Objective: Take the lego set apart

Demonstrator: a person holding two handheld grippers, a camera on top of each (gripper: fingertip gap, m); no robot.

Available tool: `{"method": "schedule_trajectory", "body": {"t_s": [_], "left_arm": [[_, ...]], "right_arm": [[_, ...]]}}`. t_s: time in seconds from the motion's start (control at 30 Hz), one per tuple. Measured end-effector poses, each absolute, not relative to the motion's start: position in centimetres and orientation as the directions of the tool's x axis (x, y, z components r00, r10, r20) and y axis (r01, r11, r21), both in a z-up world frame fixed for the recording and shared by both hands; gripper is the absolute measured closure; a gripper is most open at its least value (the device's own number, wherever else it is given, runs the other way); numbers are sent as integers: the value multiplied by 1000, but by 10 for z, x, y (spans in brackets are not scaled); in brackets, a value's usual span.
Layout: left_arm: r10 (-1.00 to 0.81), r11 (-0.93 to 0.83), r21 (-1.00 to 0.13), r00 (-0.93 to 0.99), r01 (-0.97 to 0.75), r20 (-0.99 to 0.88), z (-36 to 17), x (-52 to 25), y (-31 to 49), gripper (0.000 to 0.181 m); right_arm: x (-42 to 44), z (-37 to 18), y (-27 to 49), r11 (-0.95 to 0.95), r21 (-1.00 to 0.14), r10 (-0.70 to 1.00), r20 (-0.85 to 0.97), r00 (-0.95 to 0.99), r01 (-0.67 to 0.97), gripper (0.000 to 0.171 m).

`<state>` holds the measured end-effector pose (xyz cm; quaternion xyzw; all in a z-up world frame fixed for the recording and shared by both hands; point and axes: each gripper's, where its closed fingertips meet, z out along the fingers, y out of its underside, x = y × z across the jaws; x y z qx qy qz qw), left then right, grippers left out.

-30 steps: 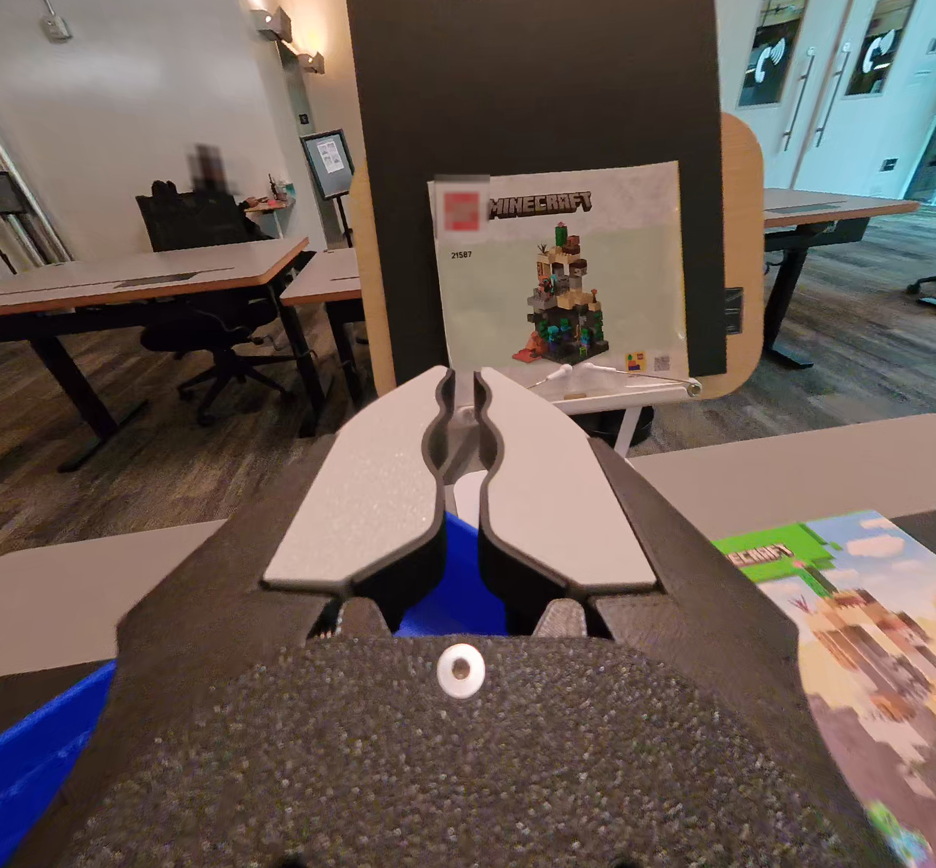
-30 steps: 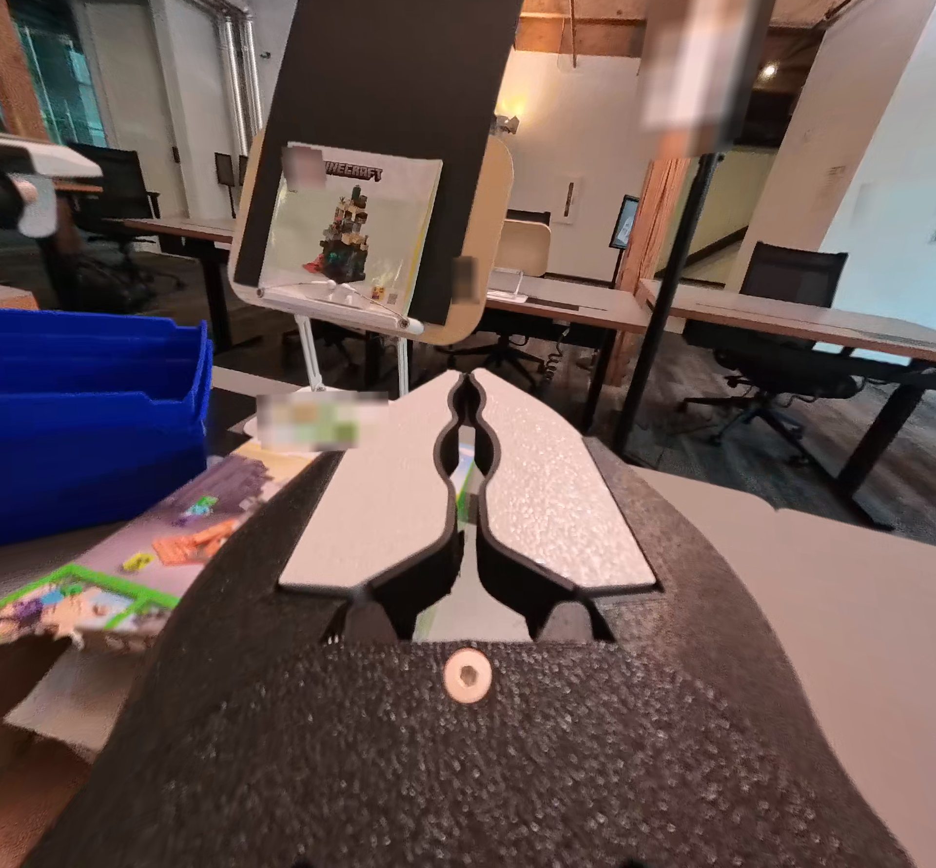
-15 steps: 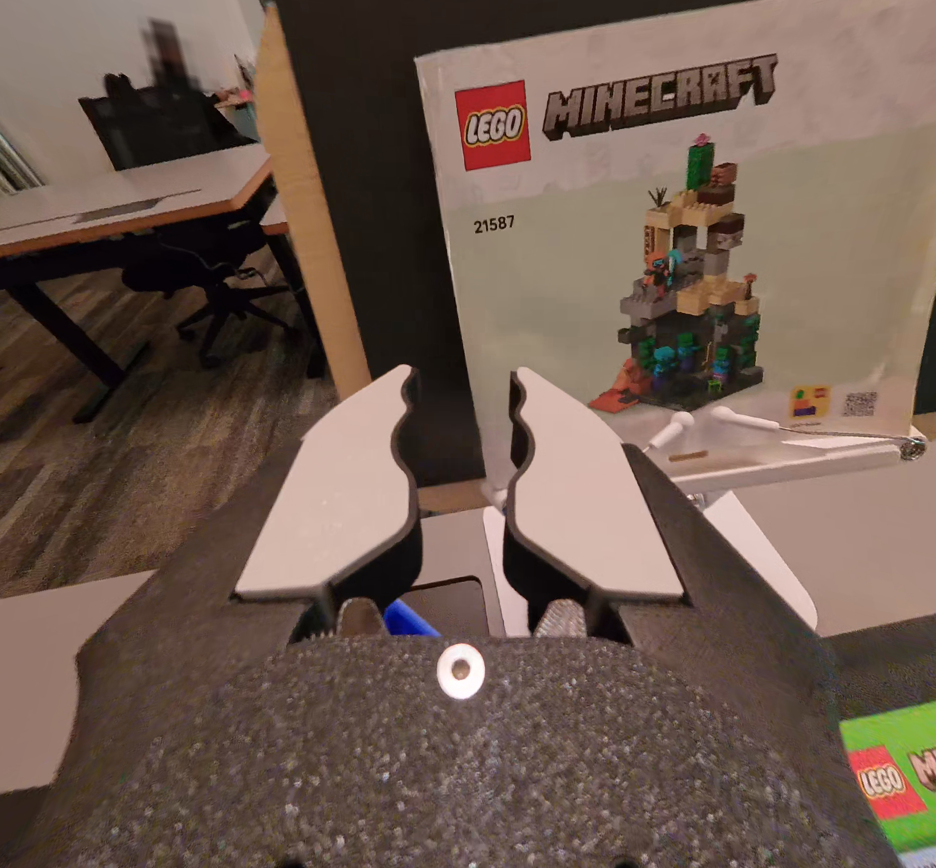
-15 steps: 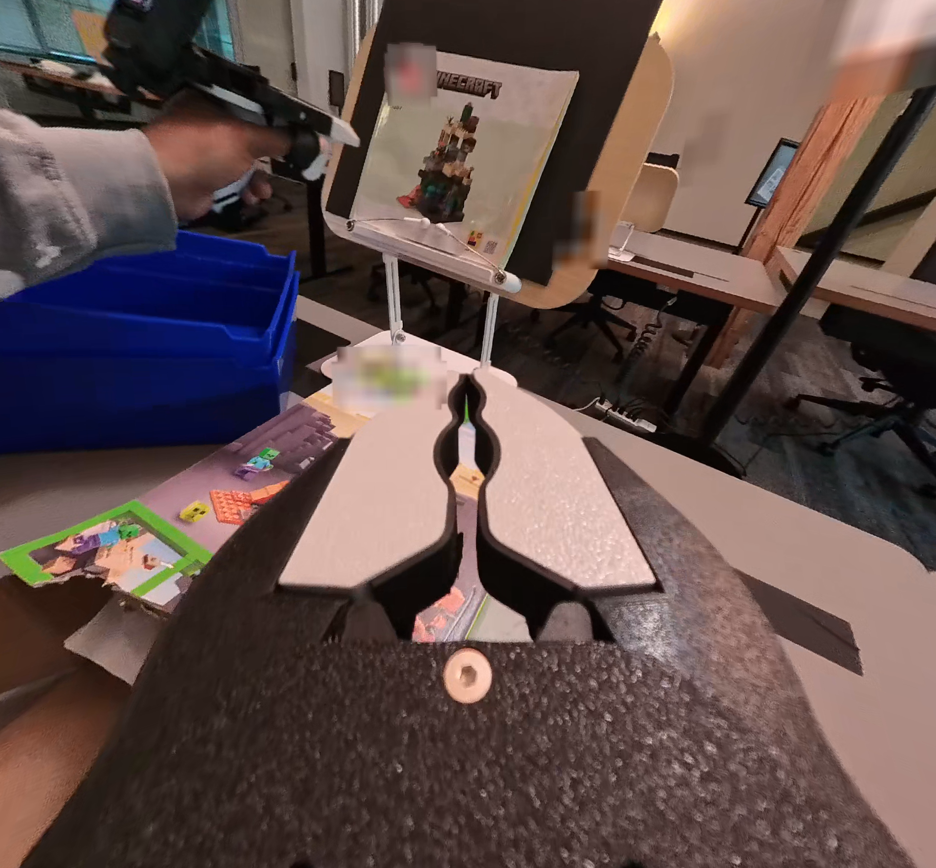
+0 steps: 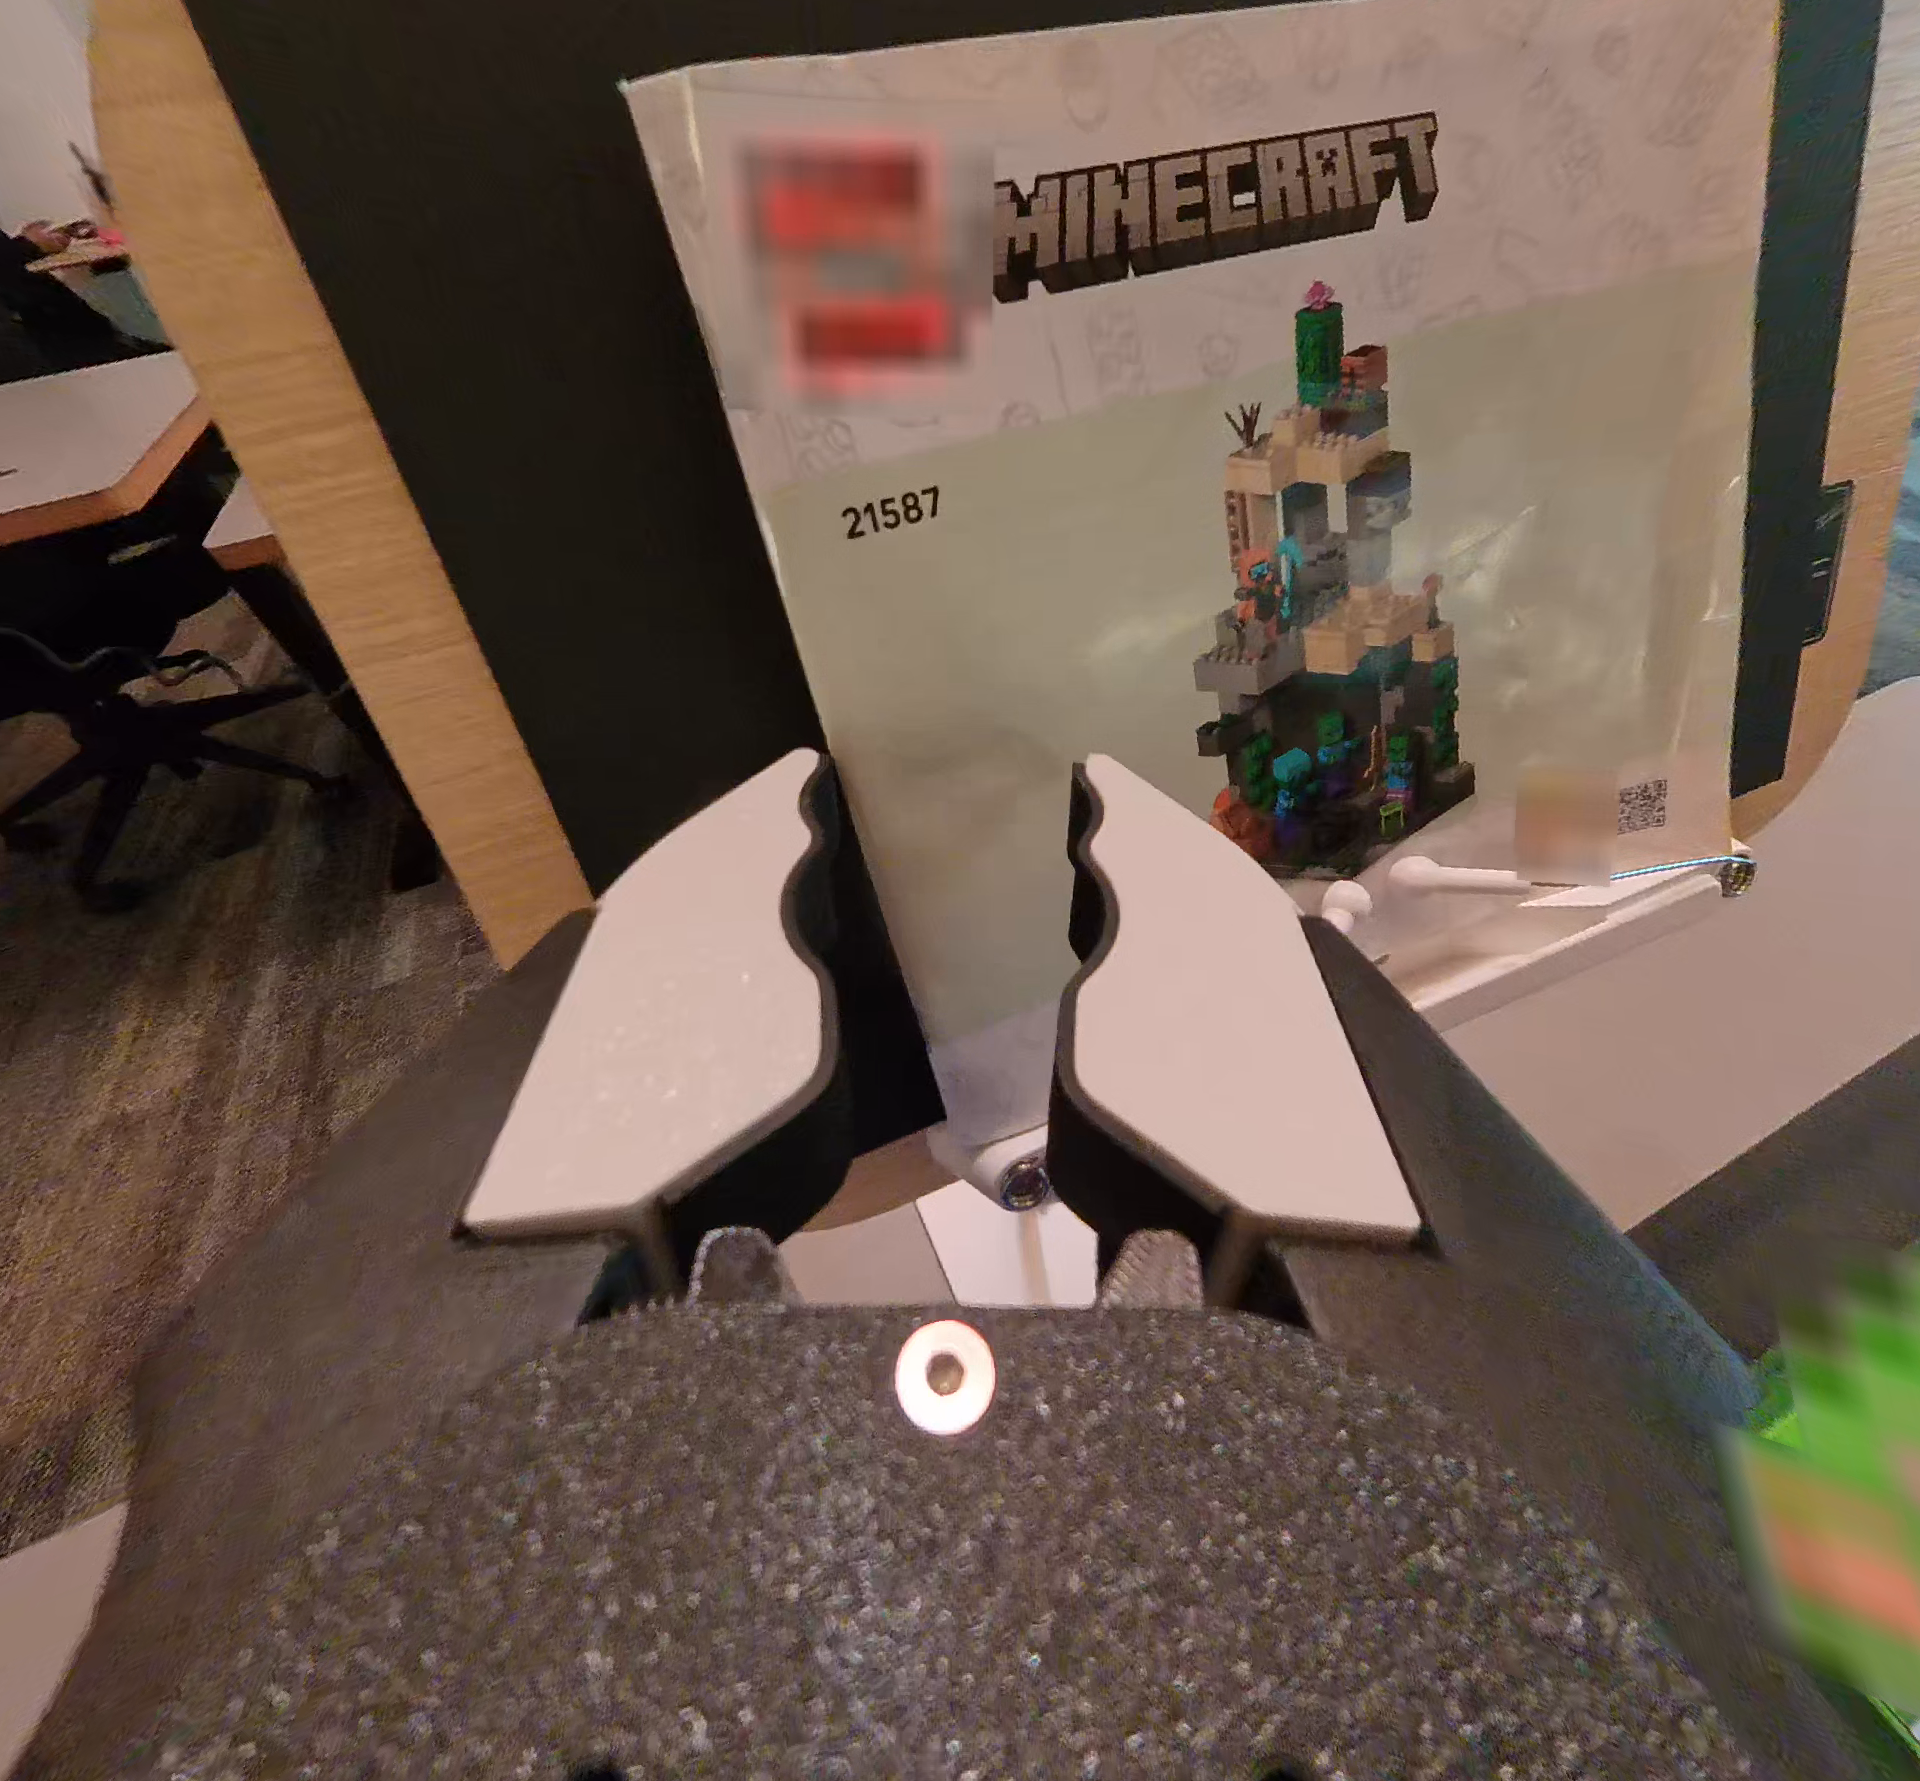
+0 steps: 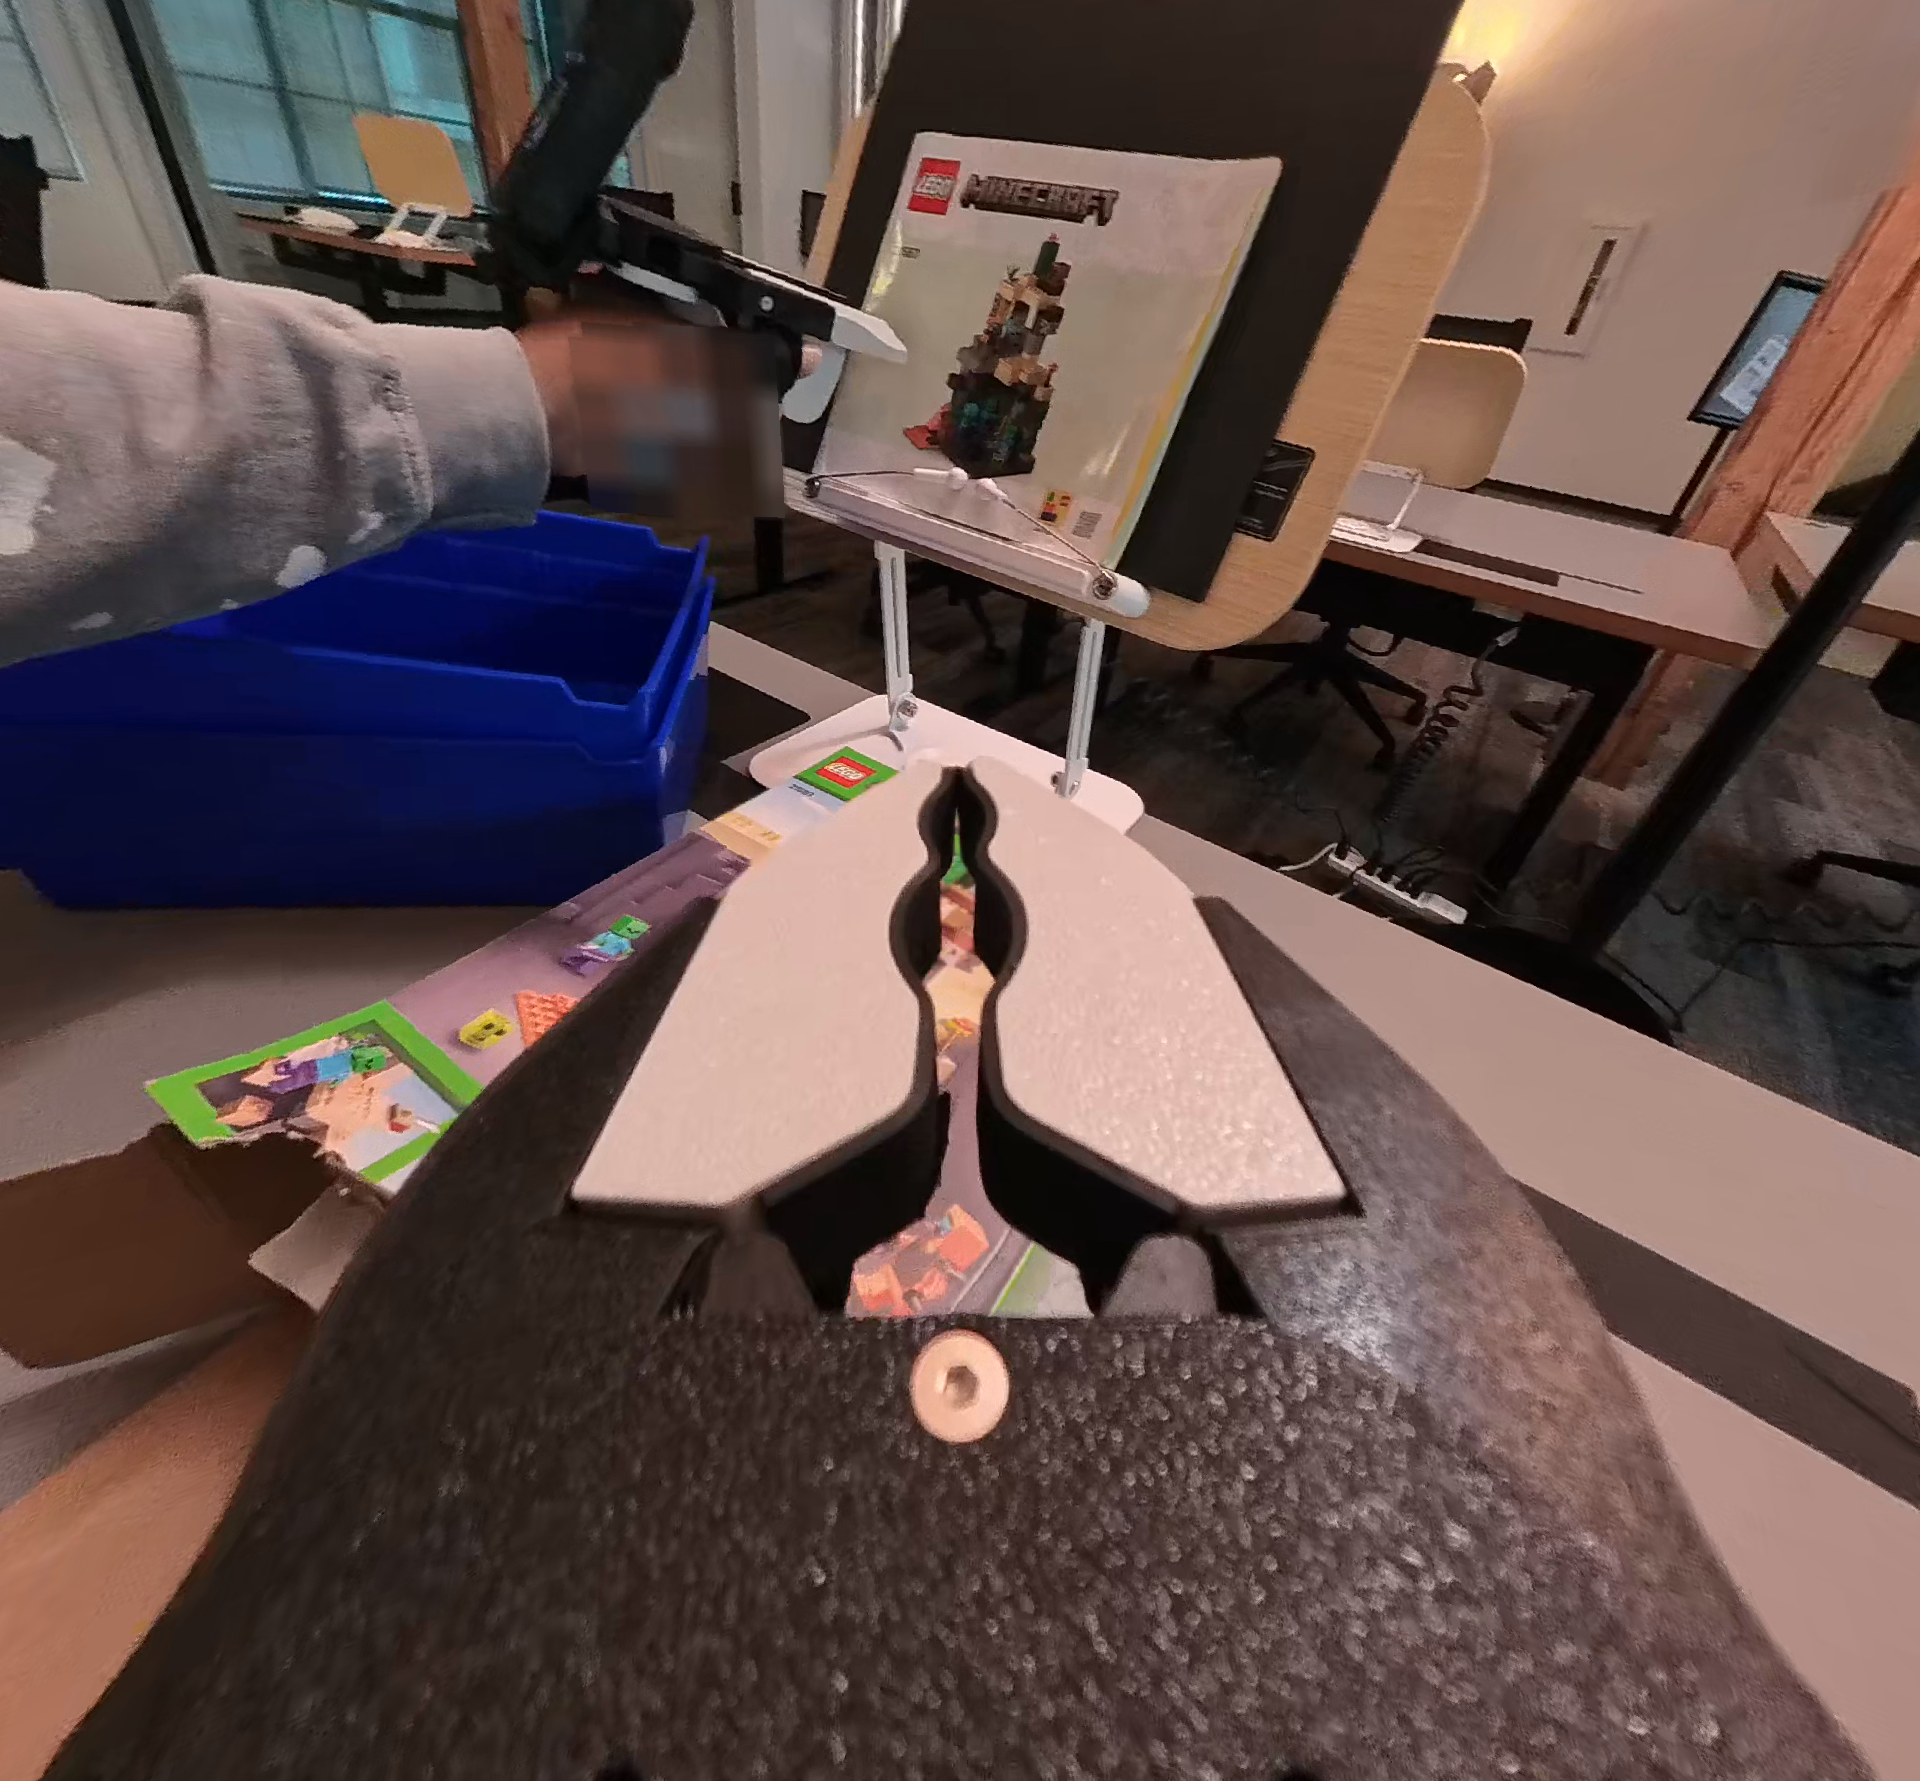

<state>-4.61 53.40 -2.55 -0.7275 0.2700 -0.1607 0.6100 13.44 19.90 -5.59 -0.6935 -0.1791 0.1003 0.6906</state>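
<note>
A lego instruction booklet point(image 5: 1039, 640) stands on a white reading stand point(image 5: 1507, 942) in front of a black and wood panel. My left gripper point(image 5: 951, 775) is open, with its fingertips on either side of the booklet's lower left edge. In the right wrist view the left gripper point(image 6: 842, 370) reaches the booklet point(image 6: 1091, 360) from the left, held by a hand in a grey sleeve. My right gripper point(image 6: 954, 775) is shut and empty above a flattened lego box point(image 6: 623, 942). The brick model shows only as a picture on the booklet.
Stacked blue bins point(image 6: 416, 713) stand on the grey table point(image 6: 1455, 1087) left of the stand's base point(image 6: 831, 744). Torn brown cardboard point(image 6: 156, 1243) lies at the near left. Desks and office chairs stand on the floor beyond the table's far edge. Some 40 centimeters of space lies between my two pairs of fingers.
My left gripper has moved forward from above the blue bins to the booklet and has opened from shut. My right gripper stays shut and has moved little.
</note>
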Motion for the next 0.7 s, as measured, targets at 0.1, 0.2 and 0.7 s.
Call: {"method": "schedule_trajectory", "body": {"t_s": [0.1,0.2,0.7], "left_arm": [[-612,-113,-976,787,-186,-79,-25,-49,535,145],[-651,-120,-975,756,-187,-65,-27,-48,531,142],[-787,-103,-985,617,-140,-6,-25,-42,524,138]], "right_arm": [[131,-53,196,27,-993,407,115,906,114,171],[131,-48,194,46,-993,411,121,904,113,171],[119,-45,189,69,-993,471,117,875,96,171]]}}
